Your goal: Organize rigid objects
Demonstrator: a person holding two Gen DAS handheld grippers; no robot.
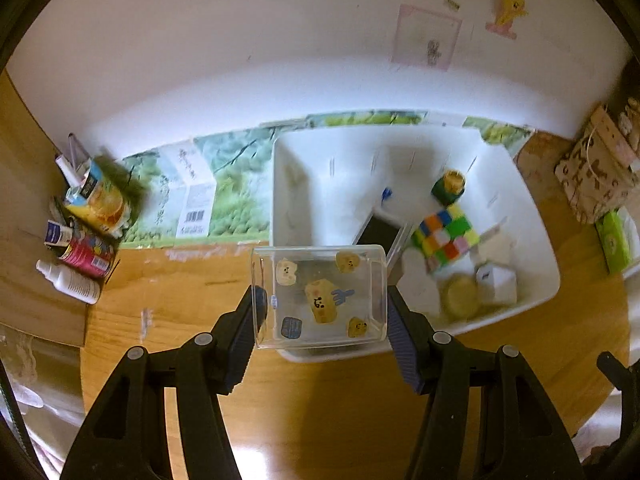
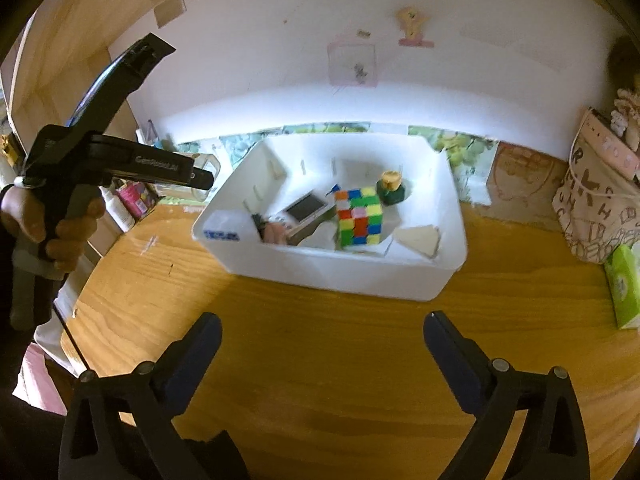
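My left gripper (image 1: 324, 312) is shut on a clear plastic box (image 1: 320, 296) with cartoon stickers, holding it by its two sides above the near left corner of the white bin (image 1: 296, 184). In the bin lie a colourful puzzle cube (image 1: 446, 236), a green pot with a yellow lid (image 1: 450, 186), a small dark-screened device (image 1: 378, 232) and white pieces. The right wrist view shows the same bin (image 2: 340, 276), cube (image 2: 358, 216) and pot (image 2: 391, 188). My right gripper (image 2: 322, 340) stands open and empty over the wooden table (image 2: 320, 380), short of the bin. A hand (image 2: 64, 232) holds the left tool.
Bottles and cans (image 1: 88, 240) crowd the table's left edge by a wooden panel. A patterned bag (image 2: 600, 208) and a green tissue pack (image 2: 624, 284) stand at the right. A white wall with stickers rises behind the bin.
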